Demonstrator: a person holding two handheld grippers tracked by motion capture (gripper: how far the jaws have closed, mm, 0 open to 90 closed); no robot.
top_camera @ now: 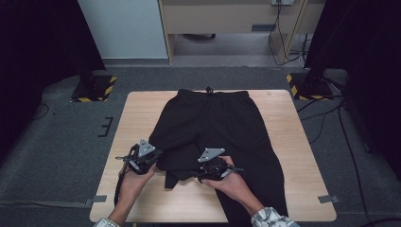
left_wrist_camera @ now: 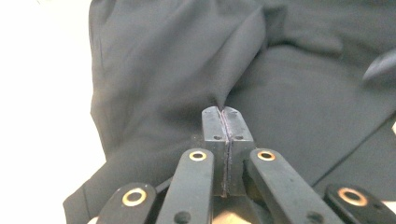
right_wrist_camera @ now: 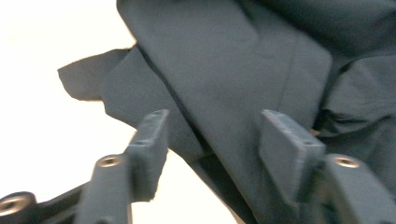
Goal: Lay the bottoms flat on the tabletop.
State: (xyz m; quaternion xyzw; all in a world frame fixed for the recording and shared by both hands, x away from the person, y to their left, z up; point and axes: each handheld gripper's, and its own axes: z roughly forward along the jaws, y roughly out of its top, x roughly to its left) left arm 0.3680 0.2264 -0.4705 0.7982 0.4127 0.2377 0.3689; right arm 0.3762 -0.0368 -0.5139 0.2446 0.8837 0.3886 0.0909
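Black trousers (top_camera: 213,127) lie on the wooden table (top_camera: 142,109), waistband at the far side. One leg runs off the near edge at the right. The other leg is folded back into a bunched heap near the middle. My left gripper (top_camera: 158,154) is at the heap's left edge. In the left gripper view my left gripper (left_wrist_camera: 225,112) is shut on a pinched ridge of the trouser cloth (left_wrist_camera: 177,60). My right gripper (top_camera: 201,172) is at the heap's near edge. In the right gripper view my right gripper (right_wrist_camera: 215,126) stands open, its jaws either side of a folded cloth edge (right_wrist_camera: 224,60), pads apart from it.
Bare tabletop (right_wrist_camera: 46,46) lies to the left of the cloth and along the near edge. Two stand bases with yellow-black stripes (top_camera: 94,87) (top_camera: 307,85) sit on the grey floor beyond the far corners. Cables trail at the right (top_camera: 331,118).
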